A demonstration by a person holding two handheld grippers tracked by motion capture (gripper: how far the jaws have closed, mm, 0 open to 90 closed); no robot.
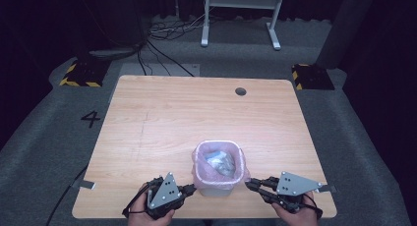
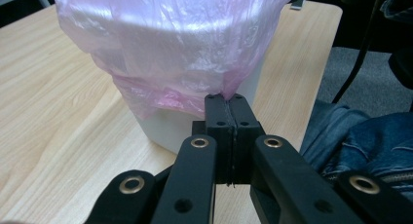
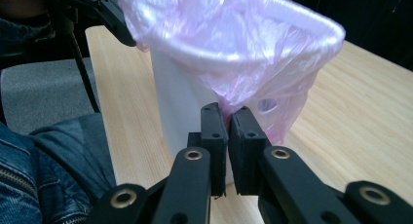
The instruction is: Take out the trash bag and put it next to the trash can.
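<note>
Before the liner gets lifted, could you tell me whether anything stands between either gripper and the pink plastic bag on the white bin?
Nothing visible does: the left gripper and right gripper are each shut on the hanging edge of the pink plastic bag draped over the small white bin.

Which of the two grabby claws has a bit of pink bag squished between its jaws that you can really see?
The right gripper: a fold of the pink bag shows in the slit between its jaws. The left gripper is pressed fully shut at the bag's hem.
</note>
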